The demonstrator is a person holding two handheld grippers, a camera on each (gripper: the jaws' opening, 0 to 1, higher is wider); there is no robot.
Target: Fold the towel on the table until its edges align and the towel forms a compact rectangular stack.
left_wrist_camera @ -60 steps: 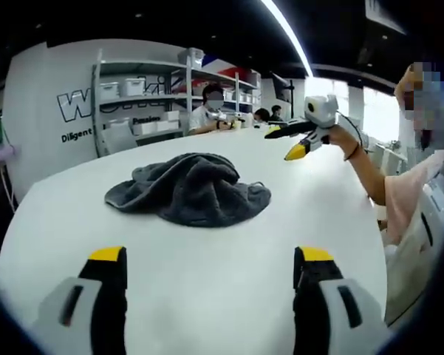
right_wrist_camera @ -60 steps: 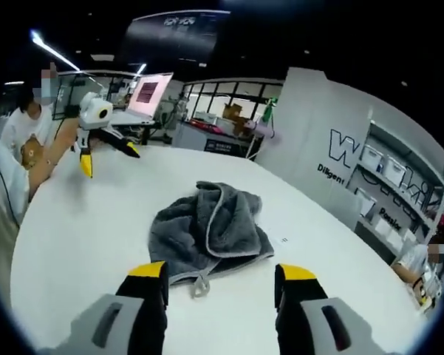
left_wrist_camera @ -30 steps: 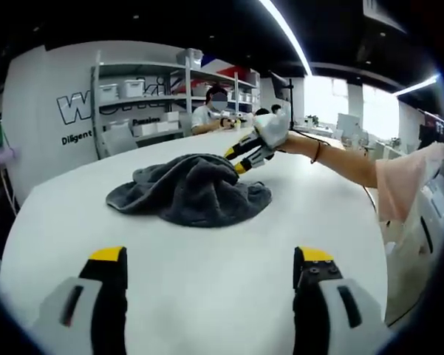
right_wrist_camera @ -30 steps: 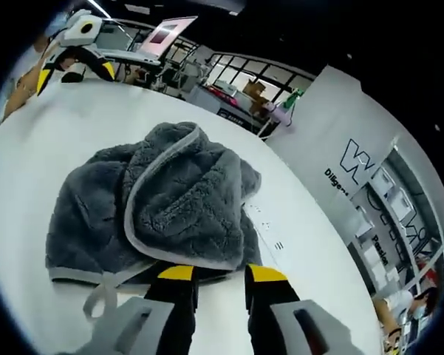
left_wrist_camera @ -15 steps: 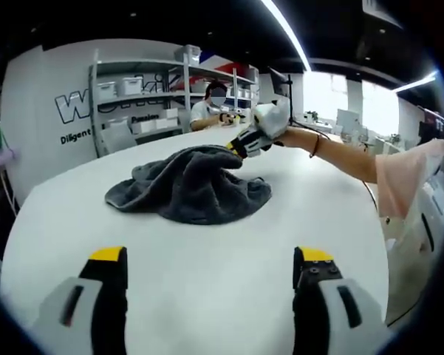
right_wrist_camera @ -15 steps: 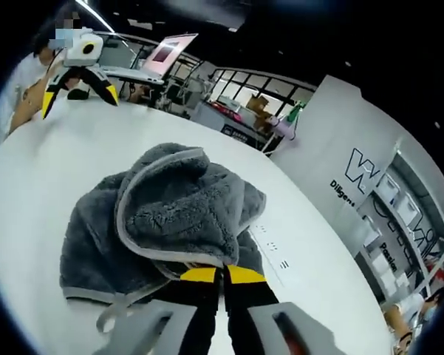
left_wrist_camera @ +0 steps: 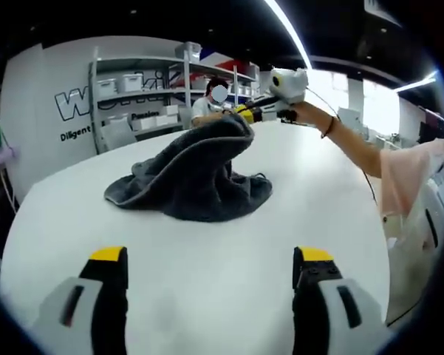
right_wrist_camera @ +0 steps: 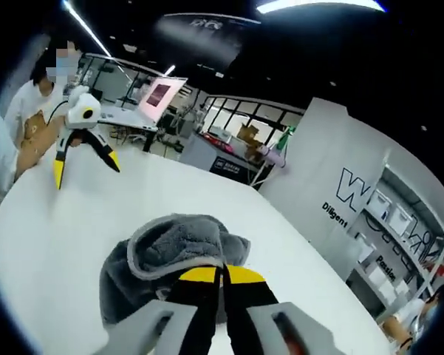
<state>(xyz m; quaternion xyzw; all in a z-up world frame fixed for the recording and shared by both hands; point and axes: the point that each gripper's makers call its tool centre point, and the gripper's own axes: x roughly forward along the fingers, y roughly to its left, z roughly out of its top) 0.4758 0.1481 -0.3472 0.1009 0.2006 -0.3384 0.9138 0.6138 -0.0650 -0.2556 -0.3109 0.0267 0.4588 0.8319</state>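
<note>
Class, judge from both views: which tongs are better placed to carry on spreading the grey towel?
Right. The right tongs are shut on the towel, lifting one edge; the left tongs hang open, short of it.

In the right gripper view, the pinched part of the dark grey fleece towel with a pale grey border [right_wrist_camera: 173, 259] lies hidden behind the right gripper's [right_wrist_camera: 222, 275] 2 yellow-tipped black jaws, and its near underside is lost behind the gripper body. In the left gripper view, the far side of the towel [left_wrist_camera: 192, 174] is hidden by its own raised peak. The left gripper [left_wrist_camera: 210, 257] has both jaws cut off by the bottom edge there. The white round table [left_wrist_camera: 207, 244] runs out of view at the bottom and right. The boxes on the grey metal shelving [left_wrist_camera: 144, 92] are too small to identify.
</note>
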